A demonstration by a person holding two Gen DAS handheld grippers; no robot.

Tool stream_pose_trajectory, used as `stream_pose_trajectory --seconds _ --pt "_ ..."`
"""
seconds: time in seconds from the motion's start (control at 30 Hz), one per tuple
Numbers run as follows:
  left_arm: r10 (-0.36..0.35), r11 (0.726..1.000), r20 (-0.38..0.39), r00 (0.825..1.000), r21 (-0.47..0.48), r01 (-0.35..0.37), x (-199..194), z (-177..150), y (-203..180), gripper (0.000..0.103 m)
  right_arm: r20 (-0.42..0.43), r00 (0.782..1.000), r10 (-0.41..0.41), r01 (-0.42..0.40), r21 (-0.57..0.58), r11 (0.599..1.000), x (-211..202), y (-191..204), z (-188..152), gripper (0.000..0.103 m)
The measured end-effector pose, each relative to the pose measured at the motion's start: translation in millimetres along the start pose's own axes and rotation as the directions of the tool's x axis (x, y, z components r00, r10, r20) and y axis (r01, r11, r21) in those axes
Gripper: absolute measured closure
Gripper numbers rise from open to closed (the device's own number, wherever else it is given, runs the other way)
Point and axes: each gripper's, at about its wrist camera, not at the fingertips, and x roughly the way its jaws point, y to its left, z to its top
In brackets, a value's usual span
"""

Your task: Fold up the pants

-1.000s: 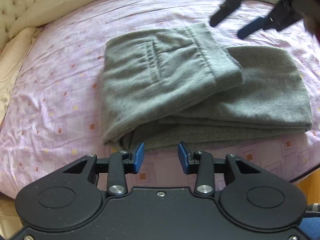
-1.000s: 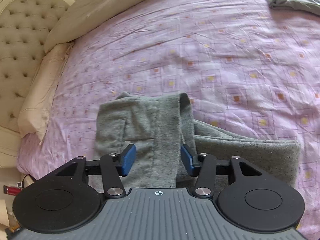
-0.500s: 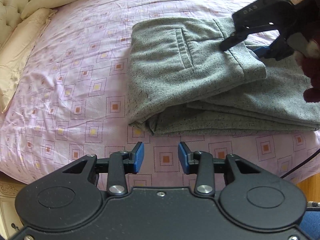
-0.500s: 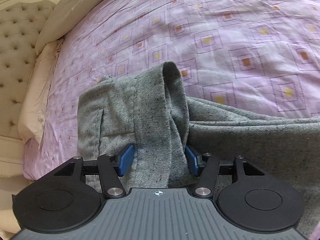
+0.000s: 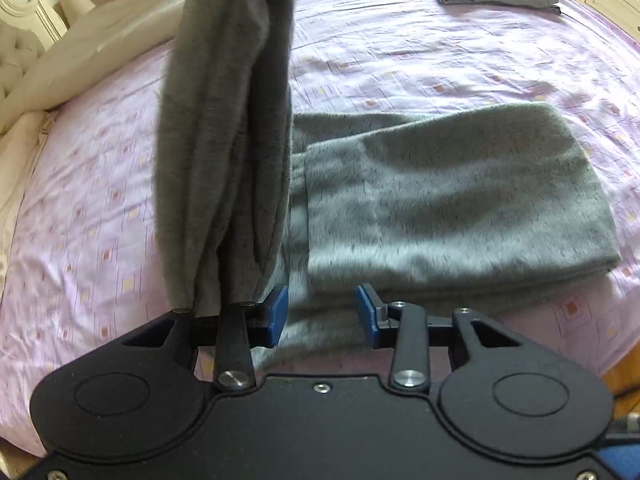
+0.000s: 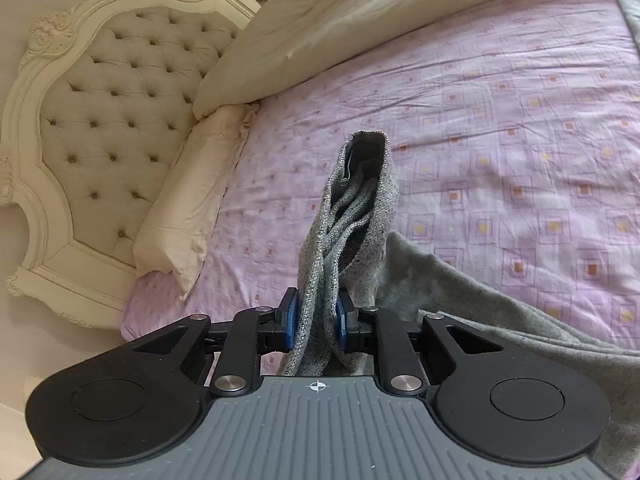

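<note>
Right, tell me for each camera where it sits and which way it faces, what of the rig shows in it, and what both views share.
Left wrist: sits on the left gripper, angled down across the bed at the grey pants; its blue pads stand apart, touching no cloth, and a lifted part of the pants hangs before it.
Right wrist: sits on the right gripper, facing the tufted headboard and pillows; its jaws are closing, pads pressing a bunch of the pants.
Shared: the grey pants, the pink patterned bed, the pillows.
</note>
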Motion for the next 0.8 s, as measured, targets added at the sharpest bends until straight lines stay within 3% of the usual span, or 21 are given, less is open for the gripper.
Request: stream_pose_trajectory --seconds 0.2,0.3,0.5,0.57,0.63,0.7,0.8 --pt "0.075 0.997 -0.13 0.989 0.015 -0.074 38.2 -18.9 10.1 0.052 0.03 0.998 -0.054 0.052 0.039 0.998 -23.1 -17.8 -6.8 0.084" --pt "0.029 1.0 -0.113 0.993 0.012 -0.028 34.6 -35.5 21.5 0.052 0.04 0.995 -0.097 0.092 0.102 0.99 -40.1 -40.1 -23.3 0.084" --pt "0.02 0.998 -0.131 0.991 0.065 -0.011 30.0 -45.8 19.1 0.052 0.012 0.977 -0.214 0.203 0.271 0.941 -62.7 -96.6 -81.2 0.085" --pt "0.024 0.997 -0.153 0.988 0.071 -0.013 30.5 -48.9 20.7 0.052 0.017 0.968 -0.249 0.231 0.322 0.918 -67.1 -116.8 -98.9 0.096" --pt "0.028 0.997 -0.168 0.985 0.074 -0.015 28.5 -51.8 24.1 0.052 0.005 0.958 -0.285 0.264 0.366 0.893 -67.0 -138.5 -112.5 0.098" --pt "0.028 0.996 -0.181 0.983 0.087 -0.012 23.4 -55.3 30.0 0.052 -0.022 0.952 -0.305 0.288 0.397 0.871 -63.5 -155.6 -122.1 0.098" --pt "0.003 0.997 -0.177 0.984 0.074 0.01 7.4 -57.3 39.4 0.052 0.019 0.942 -0.335 0.302 0.391 0.87 -64.7 -161.8 -128.6 0.094"
